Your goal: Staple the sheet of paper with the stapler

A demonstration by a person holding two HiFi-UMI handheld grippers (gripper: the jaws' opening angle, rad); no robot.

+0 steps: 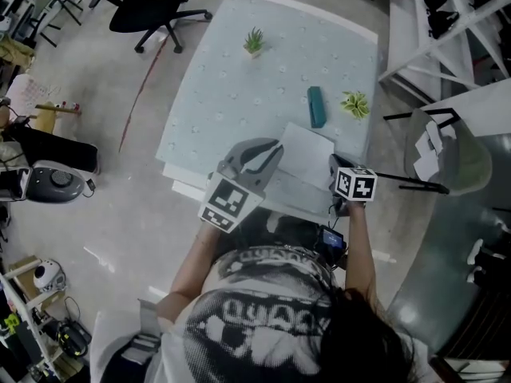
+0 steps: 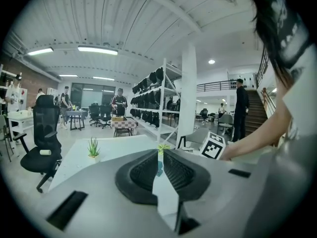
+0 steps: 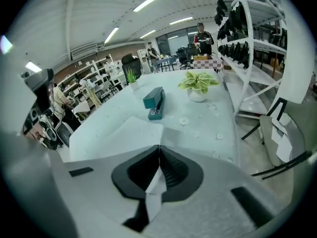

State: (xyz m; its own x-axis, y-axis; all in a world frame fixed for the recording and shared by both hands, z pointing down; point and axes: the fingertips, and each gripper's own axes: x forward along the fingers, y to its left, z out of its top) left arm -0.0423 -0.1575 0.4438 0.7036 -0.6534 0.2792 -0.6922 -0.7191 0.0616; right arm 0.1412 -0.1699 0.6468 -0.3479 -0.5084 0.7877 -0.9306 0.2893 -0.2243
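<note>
A white sheet of paper point(image 1: 307, 154) lies at the near edge of the pale table point(image 1: 231, 94), lifted slightly between both grippers. My left gripper point(image 1: 275, 147) is shut on the sheet's left edge; in the left gripper view the paper point(image 2: 166, 197) runs between its closed pads point(image 2: 159, 155). My right gripper point(image 1: 334, 166) is shut on the sheet's near right corner, and the paper point(image 3: 126, 133) spreads out beyond its jaws point(image 3: 159, 148). The teal stapler point(image 1: 317, 106) point(image 3: 154, 103) lies on the table just beyond the sheet, untouched.
Two small potted plants stand on the table, one far point(image 1: 254, 41) and one to the right of the stapler point(image 1: 355, 104) point(image 3: 198, 83). A black office chair point(image 1: 156, 6) is beyond the table's far left corner. White shelving point(image 1: 447, 22) stands at the right.
</note>
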